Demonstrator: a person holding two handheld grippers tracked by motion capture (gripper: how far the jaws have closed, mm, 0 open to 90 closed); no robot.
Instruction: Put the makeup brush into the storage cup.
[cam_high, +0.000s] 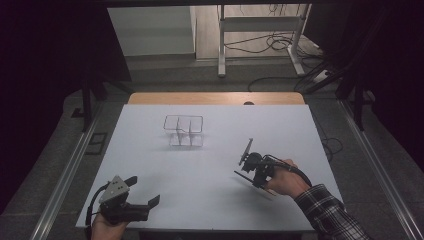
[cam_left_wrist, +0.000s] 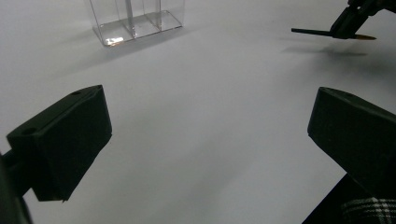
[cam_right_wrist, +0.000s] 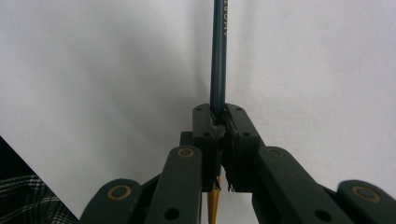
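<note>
A clear acrylic organizer (cam_high: 183, 131) with narrow compartments stands at the far middle of the white table (cam_high: 210, 160); the left gripper view shows this organizer (cam_left_wrist: 135, 21) at its top. My right gripper (cam_high: 252, 175) is at the right, shut on a dark blue pencil (cam_high: 242, 175) that lies roughly level above the table. In the right gripper view the pencil (cam_right_wrist: 218, 60) runs straight out from the closed jaws of my gripper (cam_right_wrist: 219, 116), and its yellowish end pokes back below them. My left gripper (cam_high: 143, 191) rests near the front left edge, open, with nothing between its jaws (cam_left_wrist: 210, 135).
A plaid sleeve (cam_high: 330, 215) comes in from the bottom right. Beyond the white top, a wooden edge (cam_high: 215, 98) marks the table's far side. A white frame stand (cam_high: 260, 30) and cables (cam_high: 280, 42) are on the floor behind. Metal rails (cam_high: 65, 175) run along the table's sides.
</note>
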